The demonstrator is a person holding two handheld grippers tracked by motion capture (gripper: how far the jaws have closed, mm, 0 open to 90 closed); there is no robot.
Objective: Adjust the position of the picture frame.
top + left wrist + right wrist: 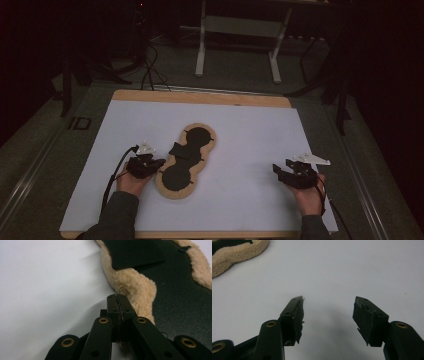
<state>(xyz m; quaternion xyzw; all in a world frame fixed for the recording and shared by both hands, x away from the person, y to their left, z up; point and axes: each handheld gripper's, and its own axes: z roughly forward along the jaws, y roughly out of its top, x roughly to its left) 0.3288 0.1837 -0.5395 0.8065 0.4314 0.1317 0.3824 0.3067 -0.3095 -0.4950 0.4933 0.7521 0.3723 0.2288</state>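
Observation:
A peanut-shaped pad (170,191) with a tan fleece rim and a black inner face lies mid-table on the white sheet. A loose black flap (177,150) rests on its left side. My left gripper (159,162) is at the pad's left edge. In the left gripper view its jaws are pressed together, and the left gripper (117,298) tip sits right against the fleece rim (132,285). I cannot tell whether any fibres are pinched. My right gripper (281,167) rests far right on the sheet. The right gripper (328,307) is open with nothing between its fingers. The pad's end (234,253) lies off to its upper left.
The white sheet (240,135) covers a wooden board (200,97). Beyond the table's far edge, in the dark, stand a white table frame (202,45) and floor cables (150,70). A hand and sleeve hold each gripper at the near edge.

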